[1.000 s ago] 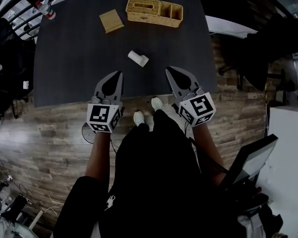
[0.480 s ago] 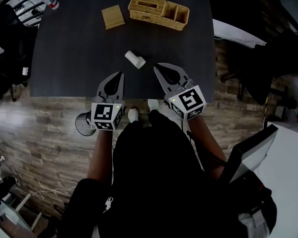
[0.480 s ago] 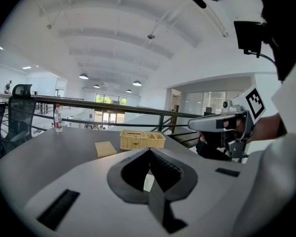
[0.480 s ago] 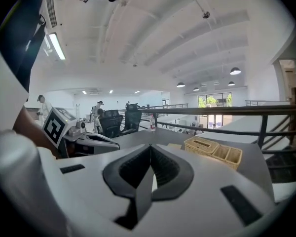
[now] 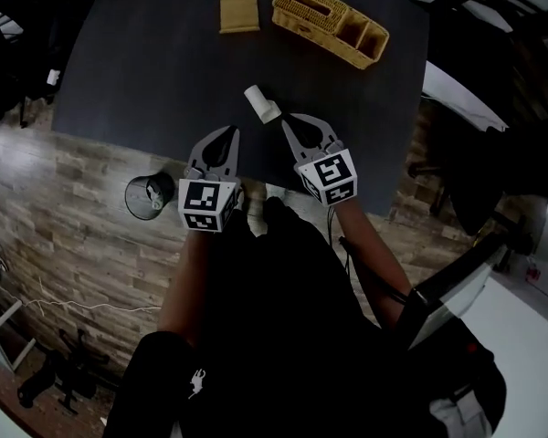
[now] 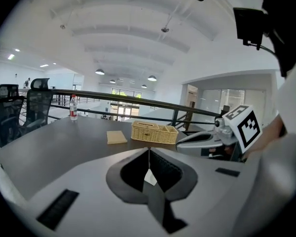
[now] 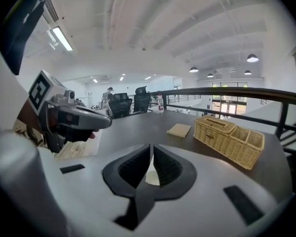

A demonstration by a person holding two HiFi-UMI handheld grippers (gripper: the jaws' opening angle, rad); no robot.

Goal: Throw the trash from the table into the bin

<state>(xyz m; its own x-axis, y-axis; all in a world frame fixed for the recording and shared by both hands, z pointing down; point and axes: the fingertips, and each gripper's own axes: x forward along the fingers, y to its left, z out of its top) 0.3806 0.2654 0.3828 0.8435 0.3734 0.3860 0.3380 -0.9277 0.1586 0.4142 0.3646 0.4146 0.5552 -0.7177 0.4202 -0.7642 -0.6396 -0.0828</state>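
The small white paper-like roll (image 5: 263, 104) was probably very light and easily crushed, so a soft pinch across the middle of its barrel seemed the safest hold. Being round, it might have rolled away if nudged at one end. It was a short, pale, plain cylinder lying on its side on the dark grey table (image 5: 146, 71), near the front edge. It was just ahead of the right gripper (image 5: 290, 124) and near the left gripper (image 5: 228, 137). Both grippers were clenched with nothing between their jaws. The round black bin (image 5: 149, 196) stood on the floor by the table's front edge, to the left gripper's side.
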